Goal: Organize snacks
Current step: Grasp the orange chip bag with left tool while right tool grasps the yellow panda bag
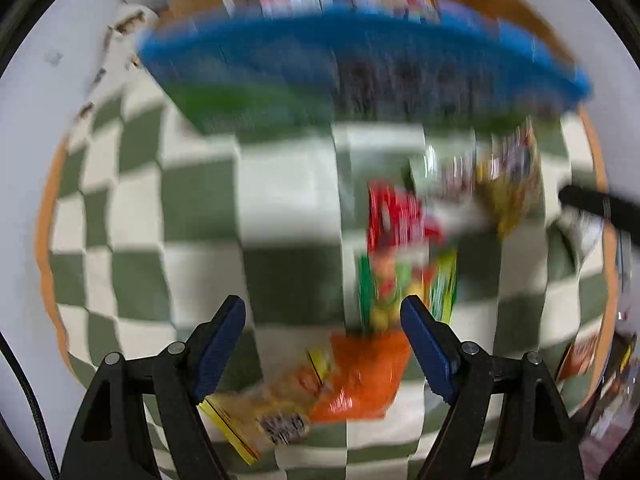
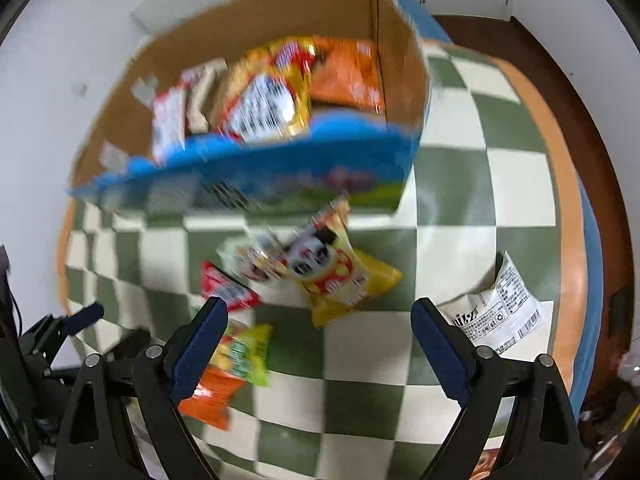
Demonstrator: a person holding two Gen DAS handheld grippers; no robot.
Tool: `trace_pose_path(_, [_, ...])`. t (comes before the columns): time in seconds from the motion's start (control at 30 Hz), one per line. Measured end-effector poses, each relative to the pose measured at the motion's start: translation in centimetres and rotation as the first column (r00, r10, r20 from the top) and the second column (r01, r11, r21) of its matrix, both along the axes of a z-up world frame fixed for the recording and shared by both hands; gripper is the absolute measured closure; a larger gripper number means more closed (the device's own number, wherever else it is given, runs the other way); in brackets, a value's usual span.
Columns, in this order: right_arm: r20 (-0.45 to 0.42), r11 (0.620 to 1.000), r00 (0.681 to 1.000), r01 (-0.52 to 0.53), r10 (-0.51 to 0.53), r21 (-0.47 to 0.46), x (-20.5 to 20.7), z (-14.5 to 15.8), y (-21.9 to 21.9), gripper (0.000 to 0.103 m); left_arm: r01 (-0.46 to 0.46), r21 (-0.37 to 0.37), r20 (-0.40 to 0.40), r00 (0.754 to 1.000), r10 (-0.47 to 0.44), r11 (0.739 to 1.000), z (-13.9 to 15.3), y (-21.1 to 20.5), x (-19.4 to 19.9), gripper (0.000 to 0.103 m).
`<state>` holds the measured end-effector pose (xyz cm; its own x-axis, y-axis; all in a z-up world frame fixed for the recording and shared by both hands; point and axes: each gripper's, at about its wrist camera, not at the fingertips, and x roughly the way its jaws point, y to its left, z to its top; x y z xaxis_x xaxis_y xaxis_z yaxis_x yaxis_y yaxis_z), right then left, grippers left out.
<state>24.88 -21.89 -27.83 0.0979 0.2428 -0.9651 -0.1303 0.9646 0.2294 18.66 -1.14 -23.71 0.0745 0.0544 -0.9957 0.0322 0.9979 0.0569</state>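
Both grippers, left (image 1: 322,344) and right (image 2: 320,344), jaws apart, holding nothing, over checked cloth (image 2: 452,208). Loose snacks on cloth: orange bag (image 1: 360,376), red pack (image 1: 394,216), yellow bag (image 2: 344,280), white pack (image 2: 500,312). Box (image 2: 260,184) behind, partly filled with snacks.

The counter (image 2: 460,216) is covered by a green-and-cream checked cloth (image 2: 448,168) with an orange border. On it stands an open cardboard box (image 2: 280,184) with blue printed sides. In front of the box lie loose snack packets: a yellow bag (image 2: 344,280), a red packet (image 2: 226,288), a green packet (image 2: 248,354), an orange bag (image 2: 212,398), and, apart to the right, a white packet (image 2: 496,312).
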Motion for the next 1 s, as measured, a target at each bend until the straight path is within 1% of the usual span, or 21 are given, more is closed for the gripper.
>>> trace_pose_path(0.07, [-0.004,0.999,0.999,-0.034,0.033,-0.021,0.0,-1.3,0.4,0.008,0.039,0.004,-0.064,0.997,-0.038,0.999,-2.0,-0.7,-1.7,0.024])
trace_pose_path(0.1, [-0.007,0.998,0.999,-0.052,0.051,-0.032,0.0,-2.0,0.6,0.008,0.060,-0.012,-0.105,0.993,-0.060,0.998,-3.1,-1.3,-2.7,0.024])
trace_pose_path(0.17, [0.003,0.994,0.996,-0.084,0.084,-0.067,0.3,-2.9,1.1,0.008,0.081,-0.018,-0.152,0.985,-0.082,0.997,-4.6,-2.1,-3.7,0.024])
trace_pose_path(0.23, [0.019,0.987,0.992,-0.121,0.124,-0.105,0.6,-3.7,1.9,0.008,0.097,-0.012,-0.175,0.980,-0.098,0.995,-6.1,-3.1,-4.4,0.024])
trace_pose_path(0.27, [0.025,0.982,0.989,-0.143,0.147,-0.127,0.7,-4.1,2.3,0.008,0.100,0.004,-0.178,0.979,-0.098,0.995,-6.7,-3.5,-4.5,0.024])
trace_pose_path(0.3, [0.032,0.974,0.984,-0.166,0.173,-0.158,0.9,-4.5,2.7,0.008,0.101,0.012,-0.172,0.980,-0.097,0.995,-7.0,-3.7,-4.6,0.027])
trace_pose_path(0.33, [0.038,0.966,0.980,-0.188,0.197,-0.179,1.0,-4.8,3.2,0.008,0.092,0.013,-0.163,0.983,-0.088,0.996,-7.3,-3.9,-4.6,0.040])
trace_pose_path(0.37, [0.041,0.958,0.974,-0.209,0.221,-0.195,1.1,-5.2,3.6,0.008,0.076,0.018,-0.164,0.984,-0.072,0.997,-7.6,-4.0,-4.5,0.048])
trace_pose_path(0.47, [0.045,0.934,0.960,-0.258,0.277,-0.247,1.3,-6.3,4.8,0.009,0.021,-0.003,-0.157,0.987,-0.022,1.000,-7.7,-3.5,-4.5,0.050])
trace_pose_path(0.5, [0.046,0.928,0.955,-0.271,0.292,-0.256,1.3,-6.6,5.1,0.014,0.000,-0.005,-0.149,0.989,-0.001,1.000,-7.6,-3.2,-4.5,0.051])
trace_pose_path(0.53, [0.045,0.924,0.953,-0.280,0.301,-0.259,1.3,-6.8,5.3,0.029,-0.022,-0.012,-0.146,0.989,0.020,1.000,-7.4,-2.8,-4.3,0.051])
trace_pose_path(0.57, [0.036,0.922,0.952,-0.283,0.303,-0.263,1.3,-7.1,5.5,0.037,-0.043,-0.020,-0.146,0.988,0.040,0.999,-7.3,-2.5,-4.3,0.051])
trace_pose_path(0.6, [0.032,0.925,0.955,-0.276,0.294,-0.263,1.2,-7.2,5.4,0.039,-0.064,-0.028,-0.146,0.988,0.060,0.998,-7.3,-2.2,-4.2,0.051])
trace_pose_path(0.63, [0.036,0.930,0.958,-0.266,0.283,-0.253,1.2,-7.1,5.2,0.042,-0.082,-0.038,-0.146,0.986,0.075,0.996,-7.3,-1.8,-4.3,0.051])
trace_pose_path(0.7, [0.018,0.952,0.971,-0.230,0.238,-0.202,1.1,-6.9,4.4,0.044,-0.108,-0.051,-0.148,0.984,0.099,0.993,-7.3,-1.3,-4.3,0.051])
trace_pose_path(0.8, [-0.069,0.985,0.987,-0.151,0.146,-0.084,0.4,-6.8,2.3,0.045,-0.122,-0.061,-0.149,0.983,0.111,0.991,-7.3,-1.0,-4.6,0.051])
trace_pose_path(0.9, [-0.182,0.996,0.979,-0.087,0.089,0.019,-1.9,-6.9,-0.2,0.045,-0.129,-0.068,-0.147,0.982,0.118,0.989,-7.3,-0.7,-4.9,0.051])
trace_pose_path(1.0, [-0.285,0.997,0.956,-0.051,0.066,0.062,-4.7,-7.4,-2.0,0.045,-0.134,-0.074,-0.146,0.982,0.122,0.988,-7.5,-0.1,-4.9,0.051])
